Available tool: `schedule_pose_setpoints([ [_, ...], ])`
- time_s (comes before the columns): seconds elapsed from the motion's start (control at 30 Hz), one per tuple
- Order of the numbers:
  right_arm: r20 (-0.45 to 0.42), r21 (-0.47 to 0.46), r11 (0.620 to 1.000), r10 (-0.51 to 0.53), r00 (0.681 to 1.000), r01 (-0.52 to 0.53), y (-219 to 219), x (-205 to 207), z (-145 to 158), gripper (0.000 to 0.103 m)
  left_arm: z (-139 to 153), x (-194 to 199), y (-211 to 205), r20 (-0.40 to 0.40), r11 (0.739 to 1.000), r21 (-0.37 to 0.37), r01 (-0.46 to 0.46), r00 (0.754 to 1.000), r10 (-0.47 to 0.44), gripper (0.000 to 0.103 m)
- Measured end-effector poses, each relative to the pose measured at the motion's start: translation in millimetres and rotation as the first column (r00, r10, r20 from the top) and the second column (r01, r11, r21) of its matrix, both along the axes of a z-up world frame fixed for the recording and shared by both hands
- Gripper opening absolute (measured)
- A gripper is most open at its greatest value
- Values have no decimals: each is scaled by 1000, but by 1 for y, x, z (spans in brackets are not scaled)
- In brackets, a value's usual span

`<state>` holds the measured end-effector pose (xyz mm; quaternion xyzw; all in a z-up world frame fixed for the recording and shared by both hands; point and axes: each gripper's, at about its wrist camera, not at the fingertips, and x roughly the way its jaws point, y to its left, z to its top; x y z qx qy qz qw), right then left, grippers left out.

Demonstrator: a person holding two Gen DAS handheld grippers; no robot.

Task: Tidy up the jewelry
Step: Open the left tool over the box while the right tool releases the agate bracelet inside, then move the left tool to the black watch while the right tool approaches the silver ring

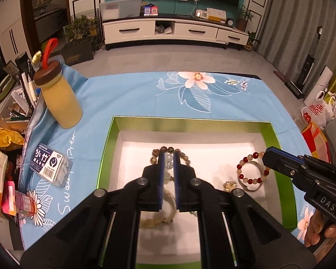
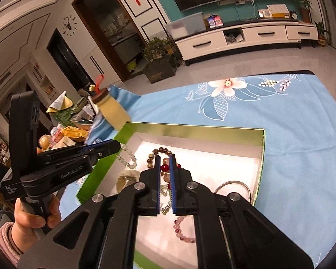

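Two handheld grippers of matte black plastic share one build: the left gripper point(image 1: 169, 163) and the right gripper point(image 2: 165, 170) each carry flat parallel fingers point(image 1: 160, 179) faced with ribbed blue pads, driven by angular linkage arms pinned with round silver bolts and running on bright steel guide rods. White lettering marks the casings, "GenRobot.AI" and "Data Acquisition System" on the left unit, "DAS" on the right. The person's left hand point(image 2: 37, 218) emerges from a pink knitted cuff point(image 2: 5, 238).

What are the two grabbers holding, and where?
Left gripper pinches a clear bead bracelet by a few beads at its top; right gripper pinches the red-and-cream bead bracelet by one side.
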<state>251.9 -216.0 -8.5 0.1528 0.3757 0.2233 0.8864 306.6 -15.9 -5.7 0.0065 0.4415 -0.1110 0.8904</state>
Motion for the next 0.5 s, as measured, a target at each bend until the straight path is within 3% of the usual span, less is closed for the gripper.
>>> schedule_pose_setpoints([
  [0.2, -39, -43, 999, -20, 999, 19, 3, 13, -11, 7, -14, 14, 7, -43, 999, 11, -38, 998, 38, 7],
  [0.27, -52, -52, 998, -34, 998, 31, 2, 15, -14, 15, -18, 17, 11, -60, 998, 8, -56, 997, 56, 9],
  [0.37, -66, -40, 998, -59, 996, 56, -4, 15, -17, 31, -19, 15, 18, -67, 997, -1, -78, 995, 78, 30],
  [0.5, -54, -22, 997, -69, 996, 68, -11, 7, -15, 31, -9, 2, 25, -39, 996, -6, -85, 996, 84, 44],
])
